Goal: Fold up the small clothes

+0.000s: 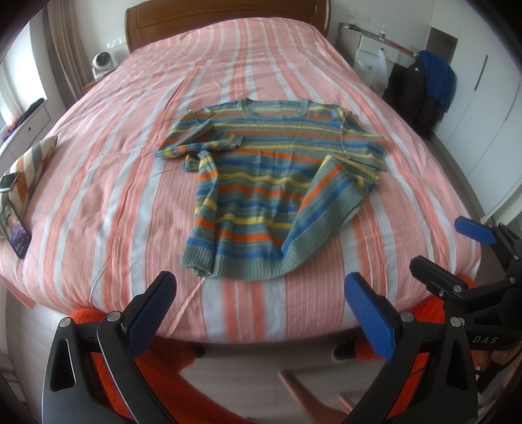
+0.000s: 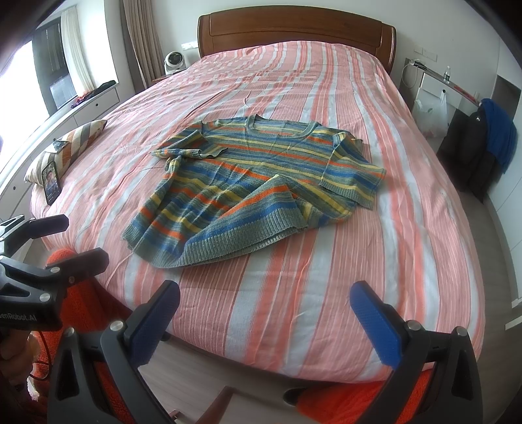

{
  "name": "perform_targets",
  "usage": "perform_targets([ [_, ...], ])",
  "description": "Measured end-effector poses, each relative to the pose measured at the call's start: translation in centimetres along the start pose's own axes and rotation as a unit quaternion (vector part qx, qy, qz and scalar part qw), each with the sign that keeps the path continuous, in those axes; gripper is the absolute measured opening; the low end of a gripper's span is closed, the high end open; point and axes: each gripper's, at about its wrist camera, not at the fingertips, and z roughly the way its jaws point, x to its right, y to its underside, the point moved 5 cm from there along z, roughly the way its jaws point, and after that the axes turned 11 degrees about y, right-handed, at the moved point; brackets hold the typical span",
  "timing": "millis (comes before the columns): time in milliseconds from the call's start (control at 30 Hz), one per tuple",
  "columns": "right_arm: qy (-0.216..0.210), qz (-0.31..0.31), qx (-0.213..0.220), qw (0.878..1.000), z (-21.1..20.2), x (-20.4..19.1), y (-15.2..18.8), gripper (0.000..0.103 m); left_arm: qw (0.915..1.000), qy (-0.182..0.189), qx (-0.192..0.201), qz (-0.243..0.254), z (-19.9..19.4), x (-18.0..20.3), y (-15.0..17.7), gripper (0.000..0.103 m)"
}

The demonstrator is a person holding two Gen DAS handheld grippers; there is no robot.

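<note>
The striped sweater point(image 1: 261, 182) lies flat on the bed point(image 1: 98, 182), straight ahead of both pairs of fingers and well beyond their tips, its hem toward them and its neckline toward the headboard point(image 2: 293, 29), so its long axis runs directly away from the fingers. The left gripper point(image 1: 261, 313) hangs over the near edge of the bed with its fingers point(image 1: 153, 306) spread wide and holding nothing; the right gripper point(image 2: 264, 319) does the same, its fingers point(image 2: 375, 323) equally far apart and empty. From the left gripper the hem lies dead ahead; from the right gripper the sweater sits ahead and to its left, so the left looks slightly nearer, though only by a little. The corner of the hem on the right gripper's side is turned up over the body, and the sleeve on the left gripper's side lies folded across the chest. Bare bedspread separates the fingers from the hem, with nothing in the way. Far out beyond the left fingers, at the bed's edge, rest a pillow point(image 2: 65, 146) and a phone point(image 2: 51, 182), well apart from the sweater.
</note>
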Motion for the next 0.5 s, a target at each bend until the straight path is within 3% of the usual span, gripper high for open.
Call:
perform_targets([
  [500,0.000,-0.001,-0.002,1.000,0.10,-0.17,0.08,0.103,1.0000,0.000,-0.001,0.001,0.02,-0.05,-0.08,0.103],
])
